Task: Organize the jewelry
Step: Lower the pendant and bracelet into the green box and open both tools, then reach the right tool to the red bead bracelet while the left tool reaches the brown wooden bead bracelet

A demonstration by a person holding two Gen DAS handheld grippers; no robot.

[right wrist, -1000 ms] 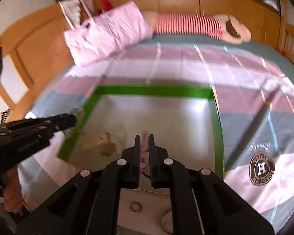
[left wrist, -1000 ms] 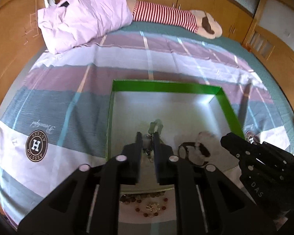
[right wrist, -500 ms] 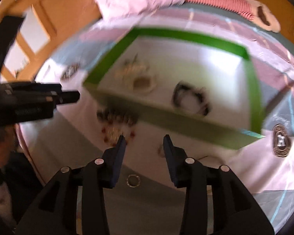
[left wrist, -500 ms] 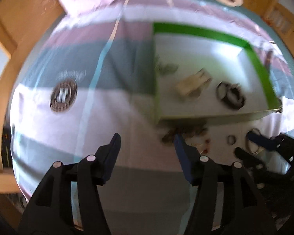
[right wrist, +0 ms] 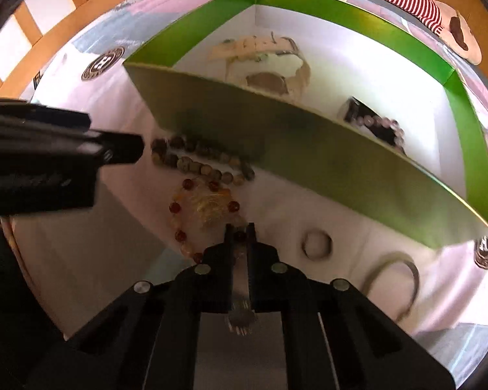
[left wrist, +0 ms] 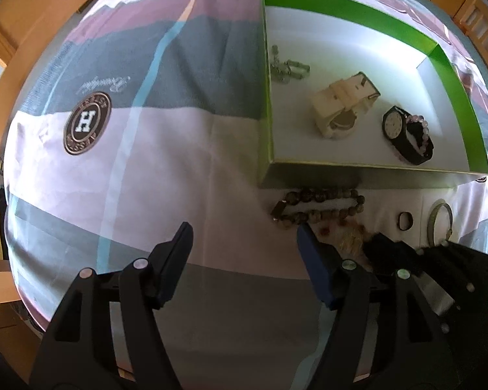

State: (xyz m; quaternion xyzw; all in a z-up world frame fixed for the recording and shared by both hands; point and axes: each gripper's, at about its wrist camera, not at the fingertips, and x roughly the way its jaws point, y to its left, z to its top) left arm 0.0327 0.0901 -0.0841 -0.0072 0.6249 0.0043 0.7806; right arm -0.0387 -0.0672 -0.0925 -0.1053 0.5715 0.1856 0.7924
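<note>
right gripper (right wrist: 239, 230) jaws pinched on amber bead bracelet (right wrist: 205, 206) by green box (right wrist: 309, 136); left gripper (left wrist: 244, 237) jaws wide open over bed (left wrist: 146, 162).

The left wrist view looks steeply down over its wide-set jaws at the bed (left wrist: 146, 162). The right wrist view sits lower and nearer. Ahead of both sets of jaws lie the green box (left wrist: 358, 175) (right wrist: 309, 149) and the brown bead bracelet (left wrist: 318, 204) (right wrist: 198, 159).

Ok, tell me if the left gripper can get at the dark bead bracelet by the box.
Probably yes: the left gripper is open, and the dark bead bracelet lies uncovered on the bedspread just ahead of its right finger.
</note>
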